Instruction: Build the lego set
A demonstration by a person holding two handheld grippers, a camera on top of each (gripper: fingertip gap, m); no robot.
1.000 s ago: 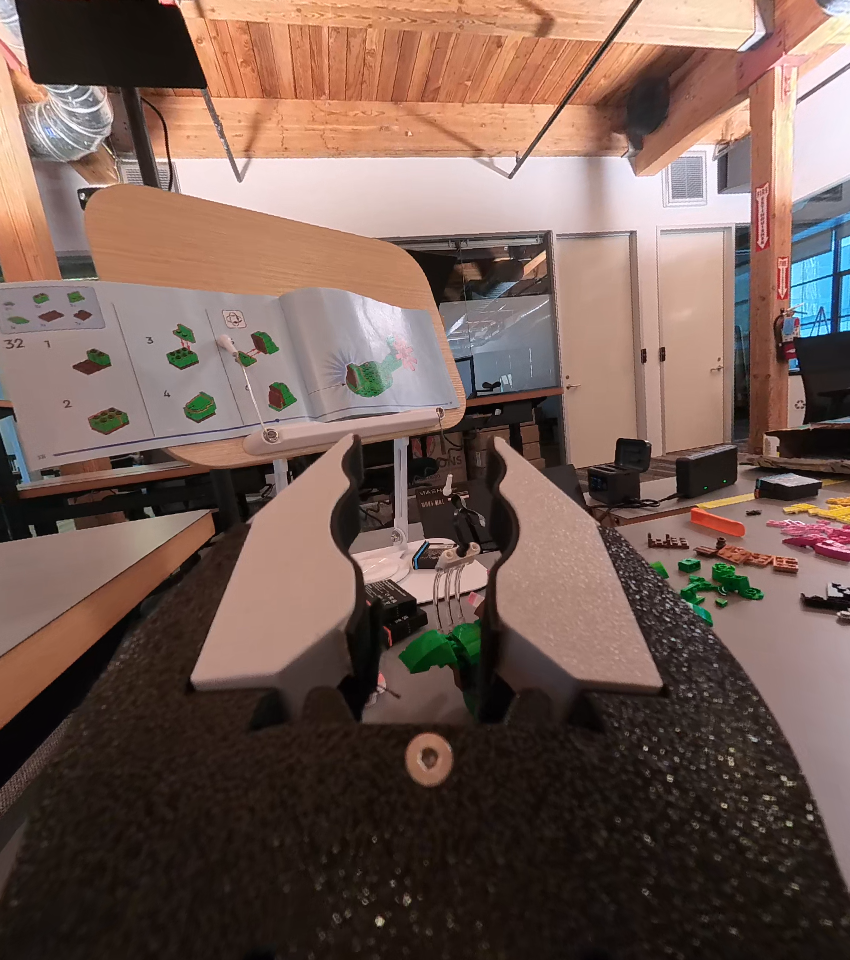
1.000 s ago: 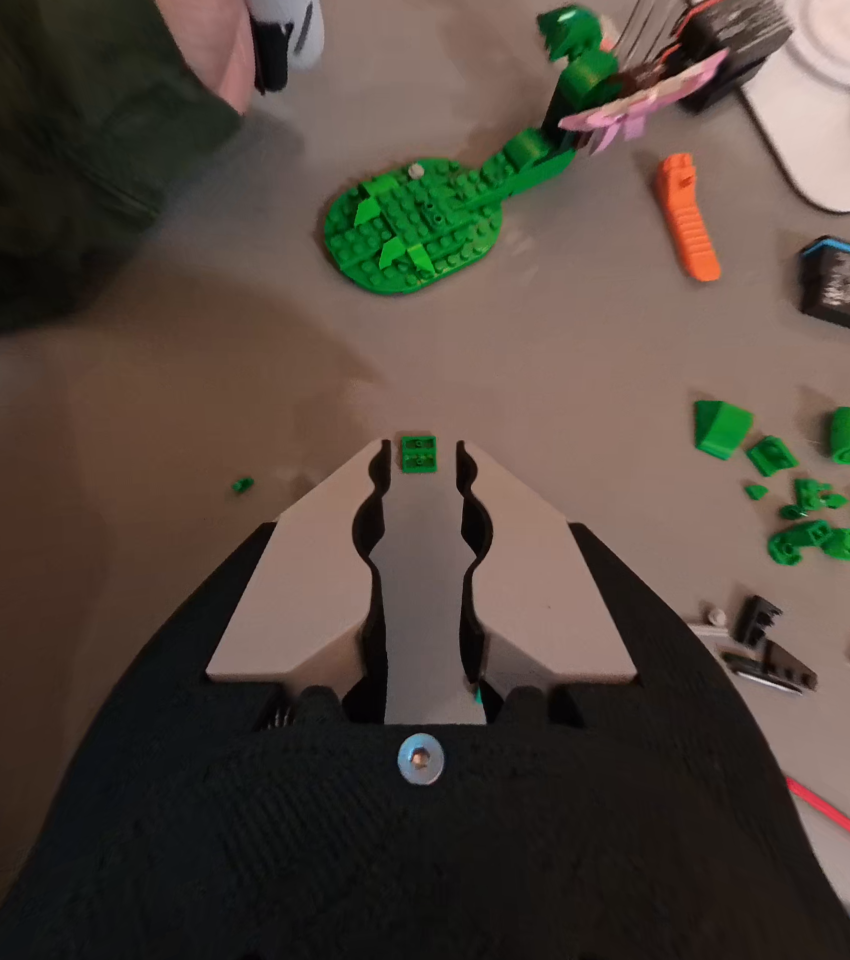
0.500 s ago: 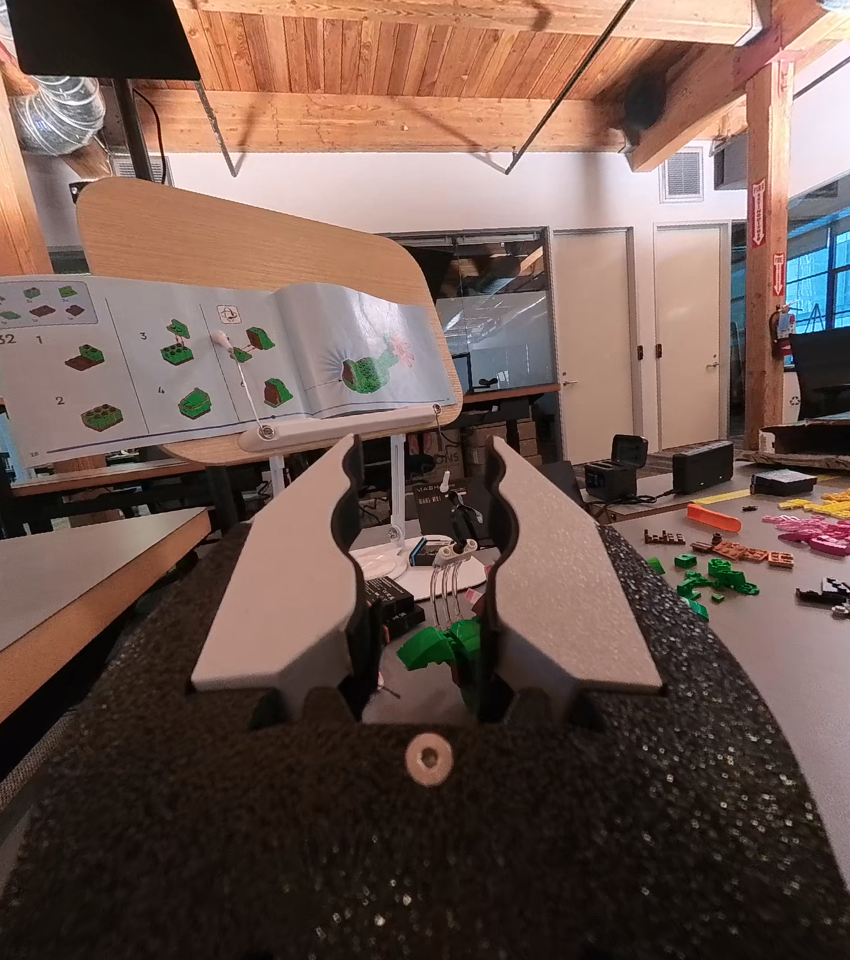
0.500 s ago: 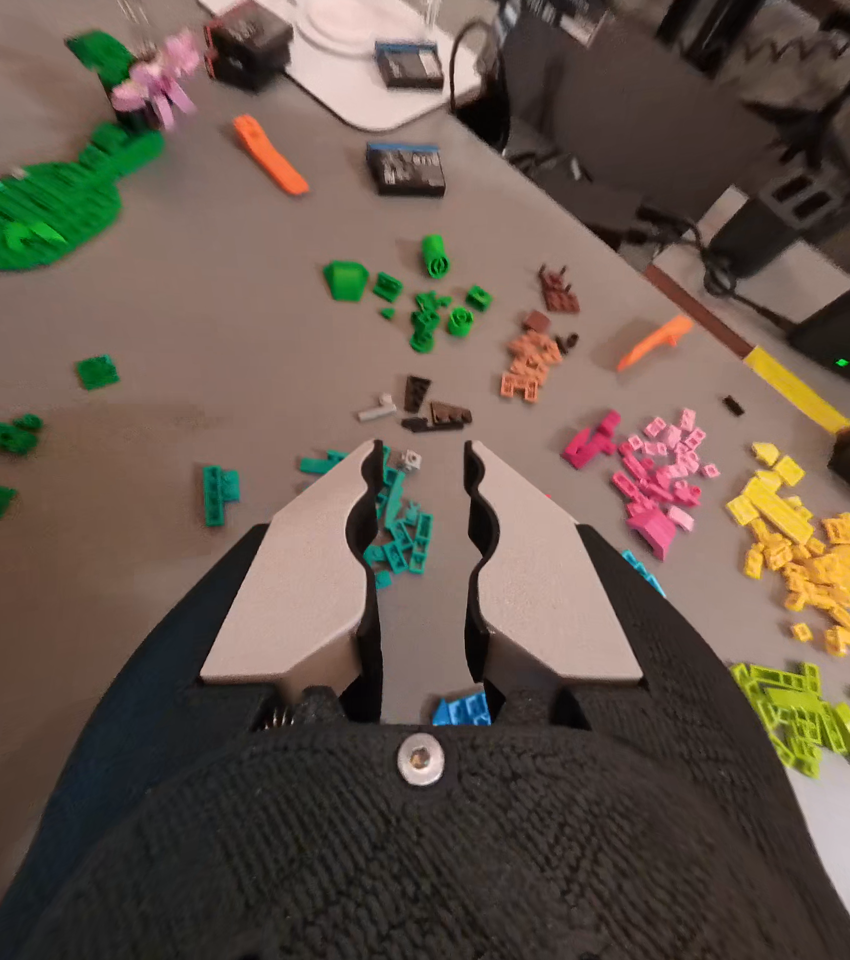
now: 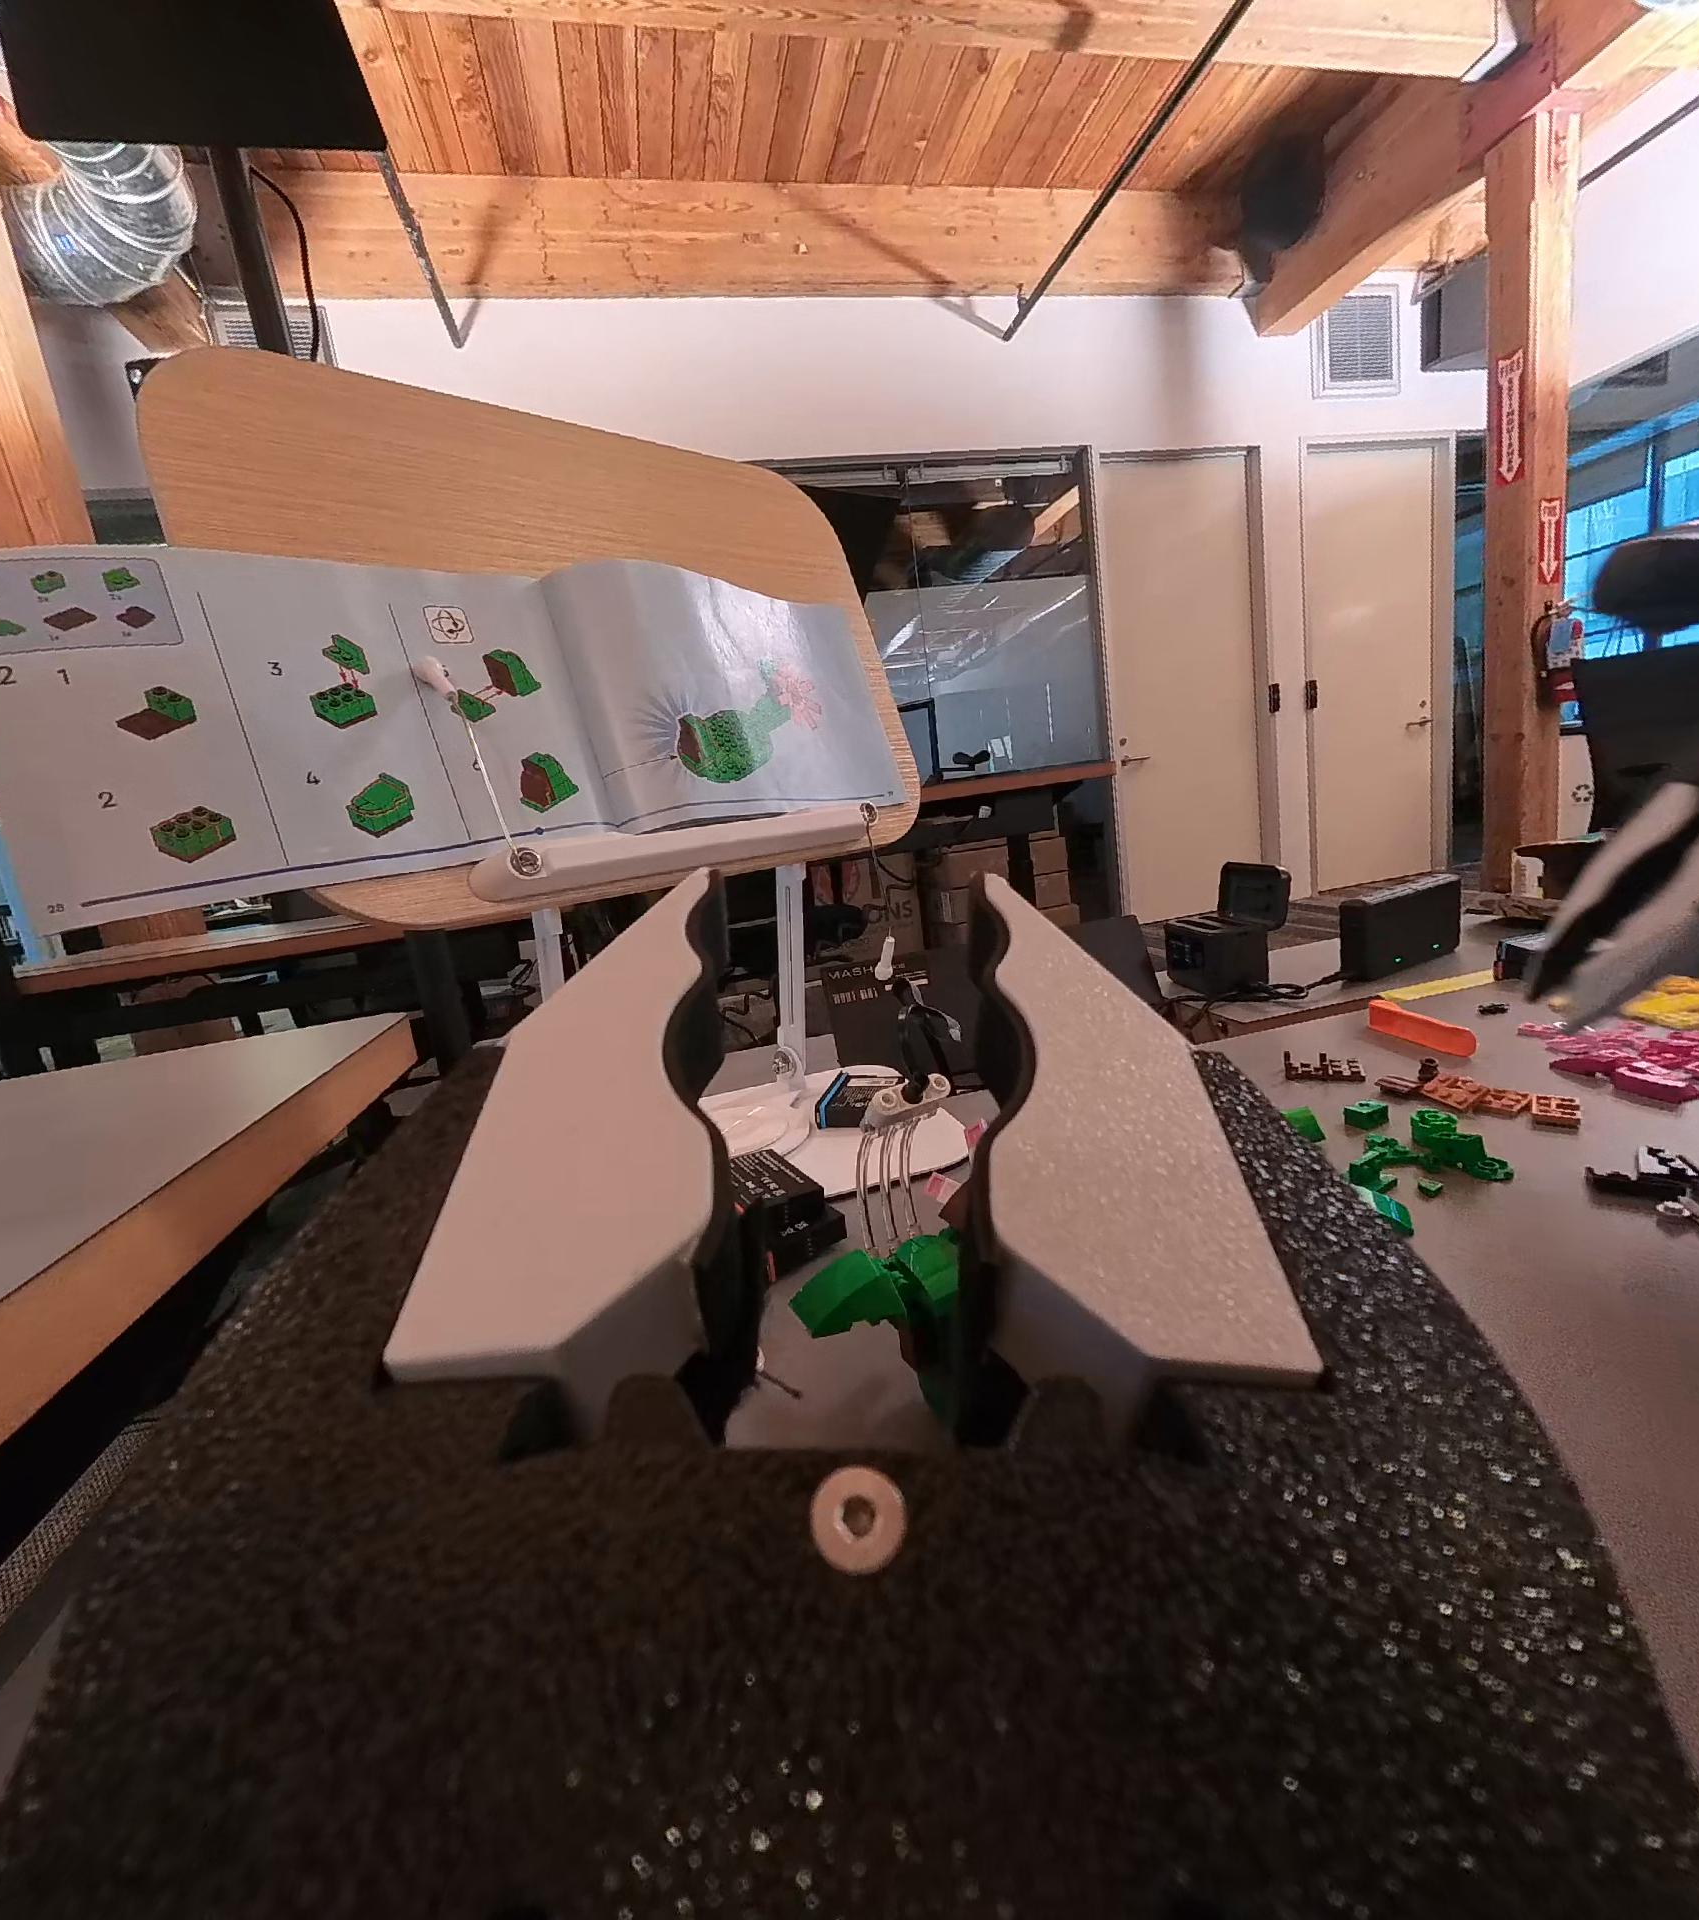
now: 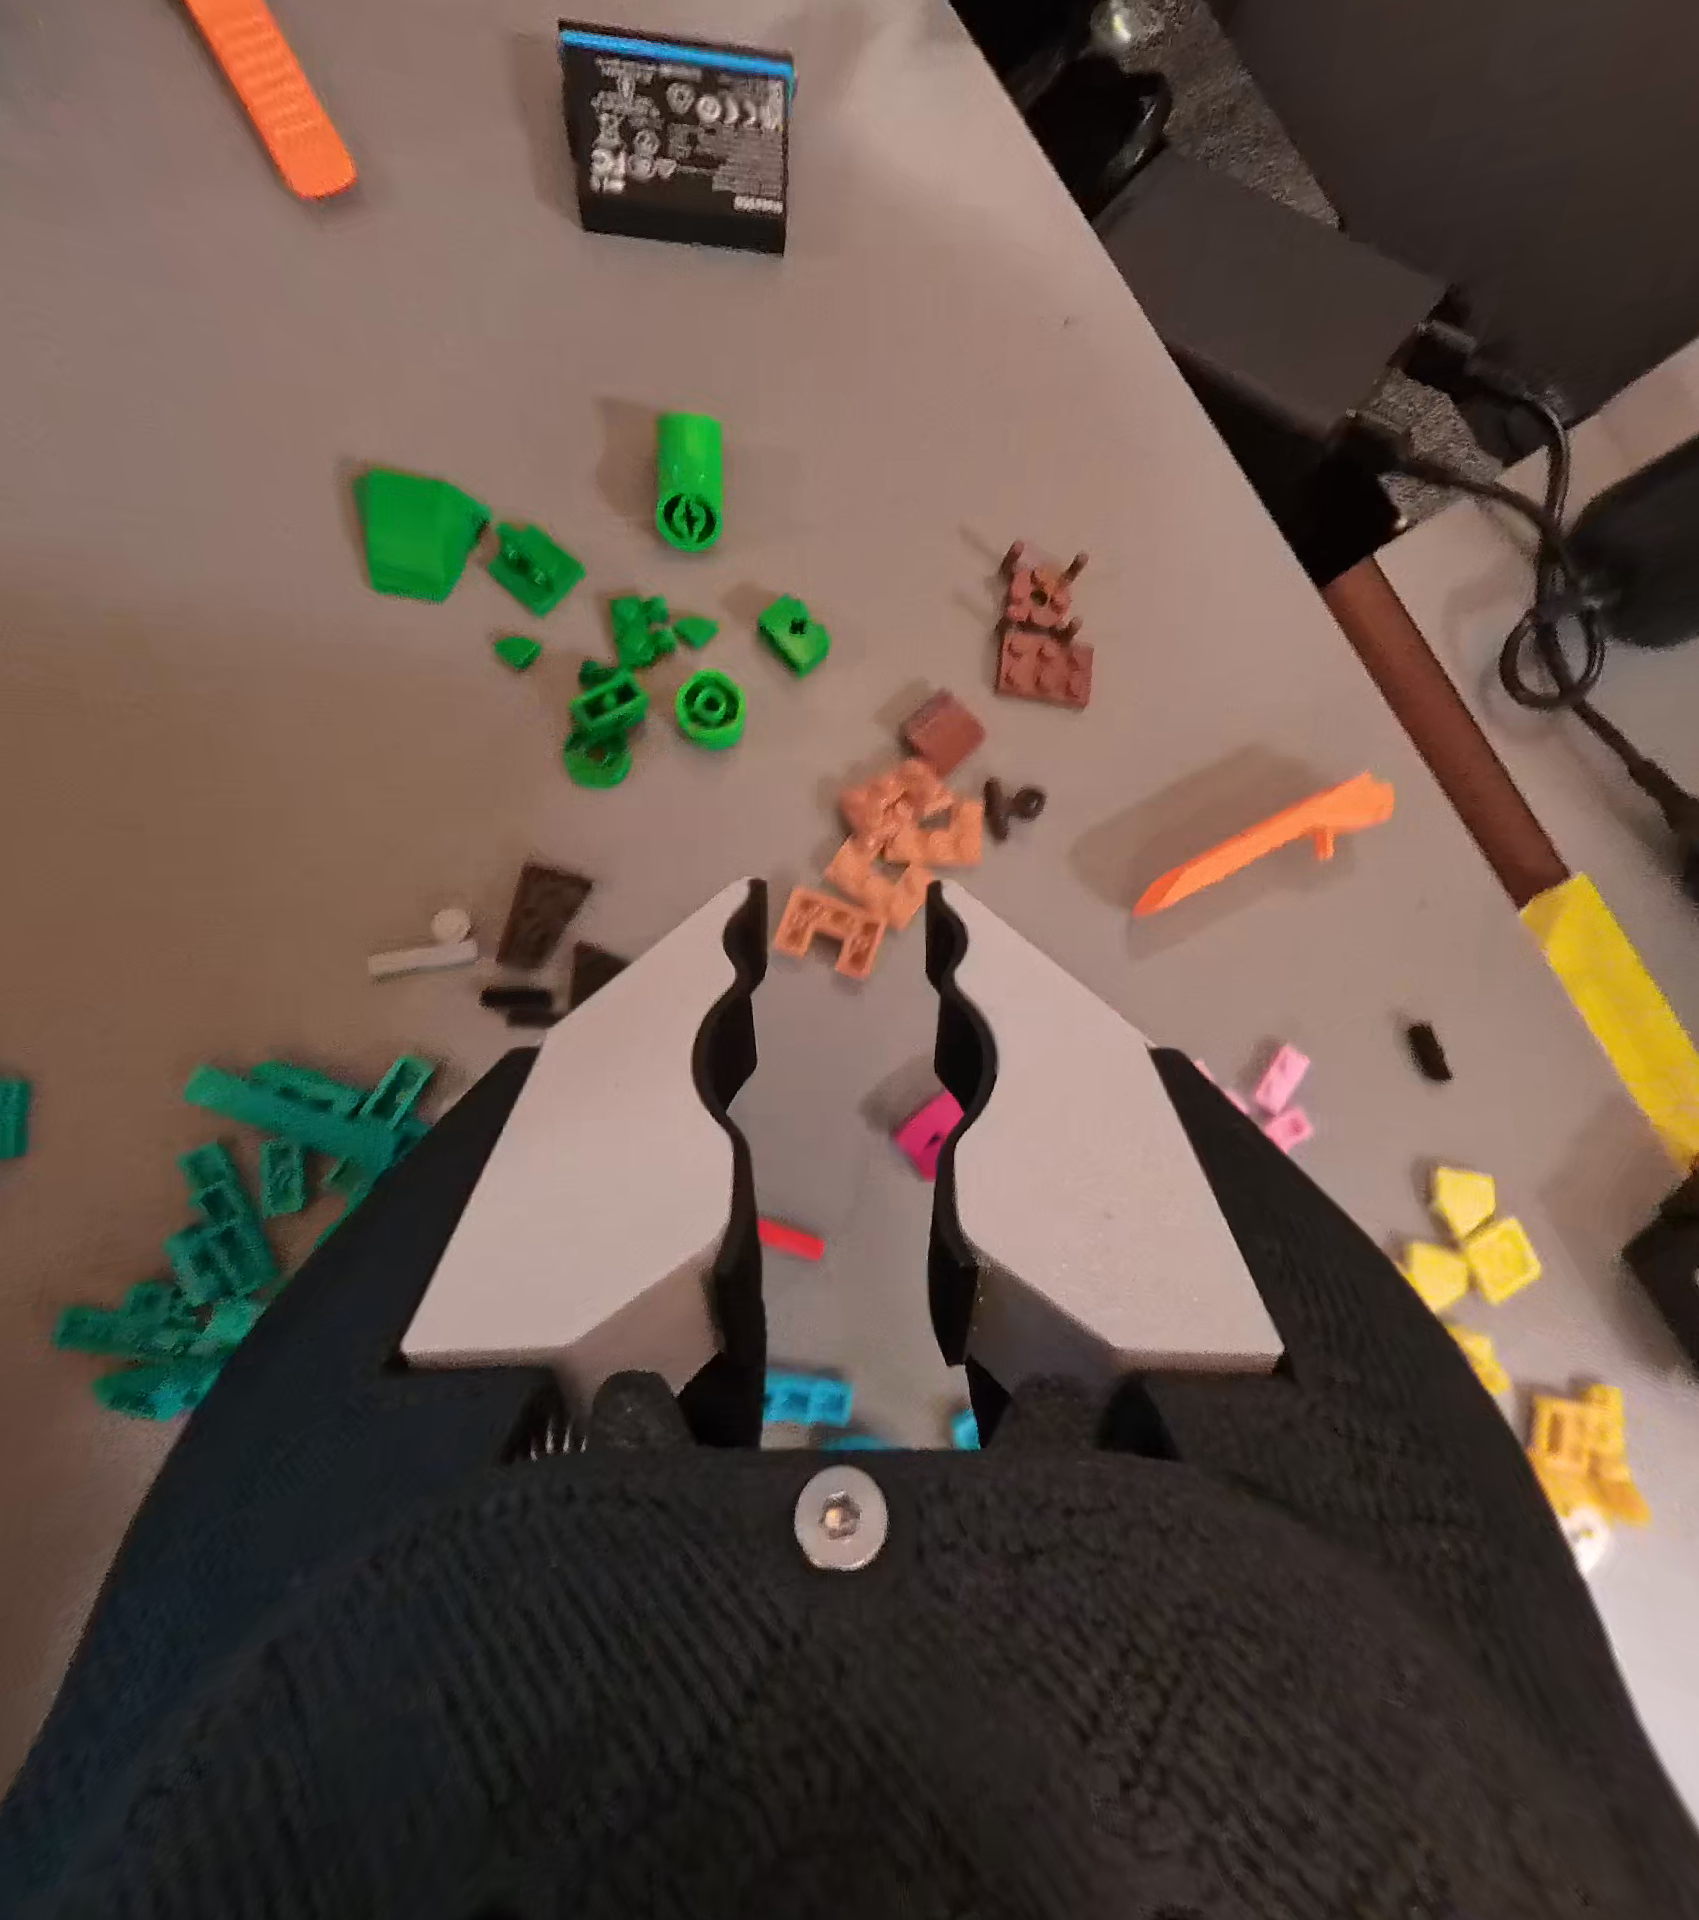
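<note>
Hovering above the grey desk [image 6: 149, 436], the right gripper [image 6: 845, 899] is held with its jaws released and empty, over a loose pile of small light-orange plates [image 6: 886, 847]. Bright green loose bricks [image 6: 616, 623] are spread beyond it, teal plates [image 6: 221, 1205] to its left and yellow pieces [image 6: 1479, 1247] to its right. The left gripper [image 5: 845, 914] is likewise held with jaws released, a partly built green leafy lego plant [image 5: 886, 1299] being visible between them, and is pointed toward the open instruction booklet [image 5: 357, 727] on its wooden stand.
</note>
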